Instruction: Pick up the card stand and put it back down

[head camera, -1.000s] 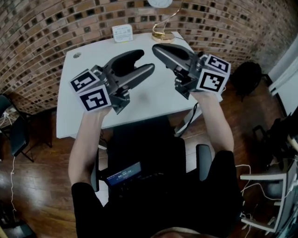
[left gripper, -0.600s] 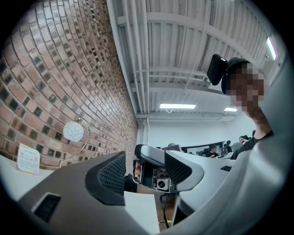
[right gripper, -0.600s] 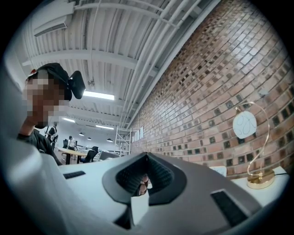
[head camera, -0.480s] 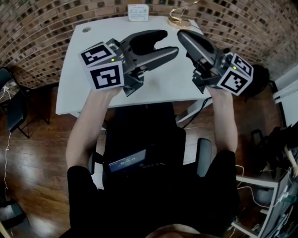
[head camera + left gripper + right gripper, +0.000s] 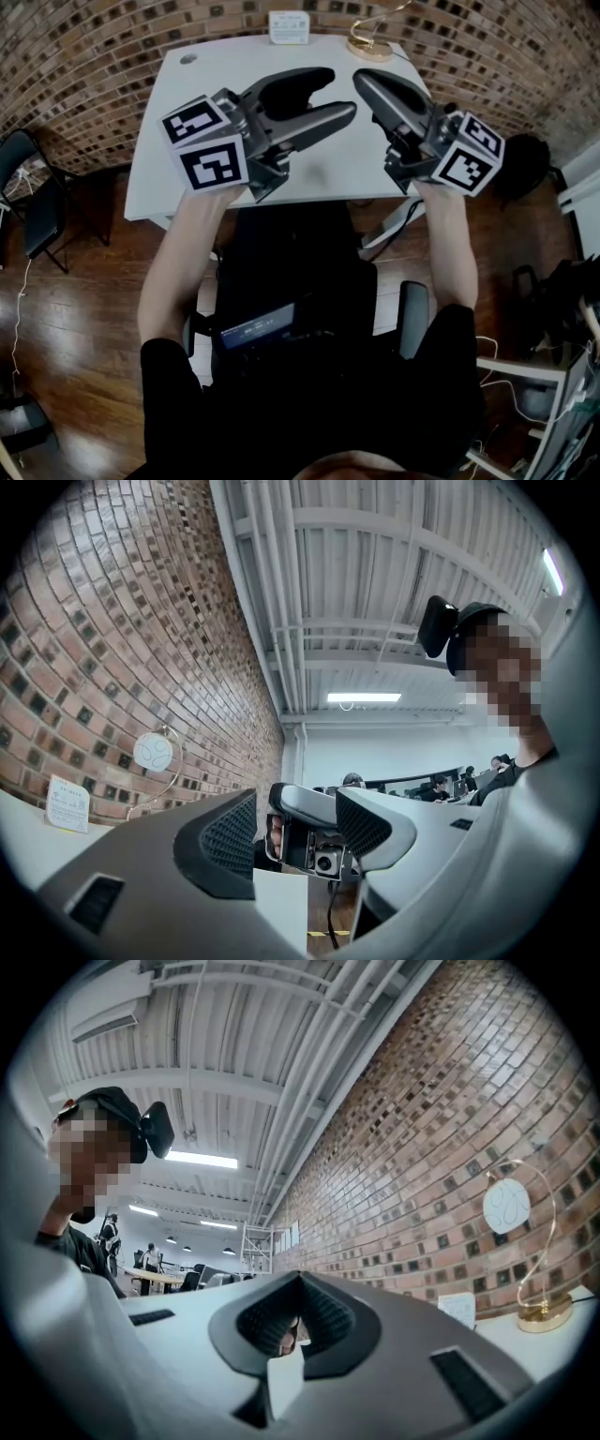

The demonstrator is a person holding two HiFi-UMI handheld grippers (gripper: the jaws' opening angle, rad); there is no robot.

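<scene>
The gold card stand (image 5: 368,43) stands upright far back on the table (image 5: 220,70).

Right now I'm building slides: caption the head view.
Left gripper open, right gripper shut, both over the white table; card stand untouched.

No legible text; card (image 5: 289,26) print blurred

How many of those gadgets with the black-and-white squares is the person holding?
2. The left hand-held gripper is over the white table, jaws apart; the right hand-held gripper is beside it, jaws shut. None seems hidden.
</scene>
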